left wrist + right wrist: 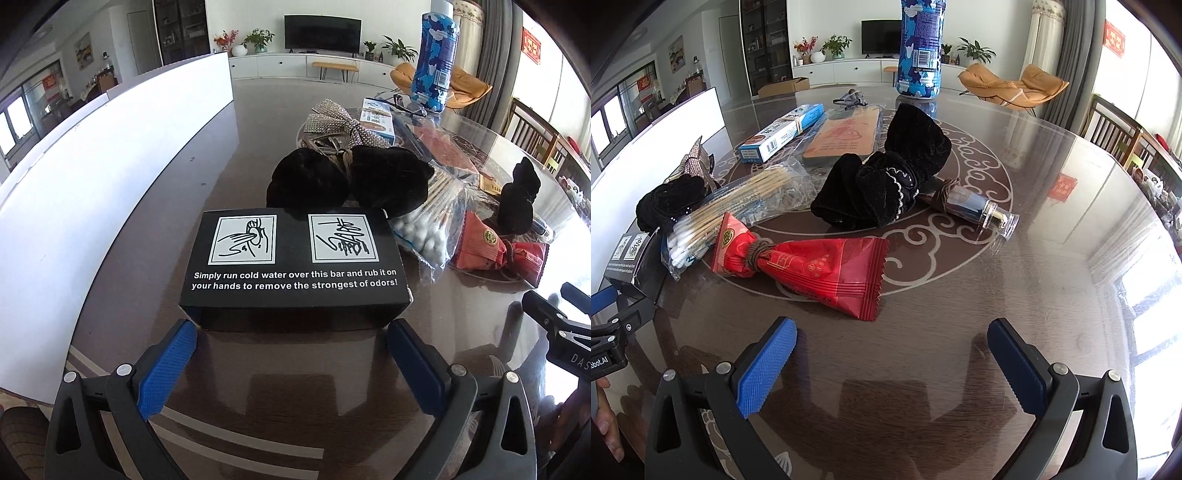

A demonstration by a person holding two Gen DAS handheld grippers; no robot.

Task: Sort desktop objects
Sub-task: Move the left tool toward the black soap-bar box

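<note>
A black box [295, 266] with white printed text lies on the dark glass table [332, 387], right in front of my left gripper [291, 330]. That gripper is open, and its blue fingertips sit at the box's two near corners. Behind the box lie a black velvet bow [347, 181] and a bag of cotton swabs [424, 229]. My right gripper [892, 332] stands open and holds nothing, just short of a red packet [820, 269] tied with a band. Beyond the packet are a black scrunchie [886, 177] and a small tube with a clear cap [975, 210].
A white board [92, 184] runs along the table's left side. At the far side stand a blue camouflage bottle [919, 48], a blue and white carton [783, 129] and a flat orange item in plastic [846, 133]. A glittery bow [332, 122] lies behind the velvet one.
</note>
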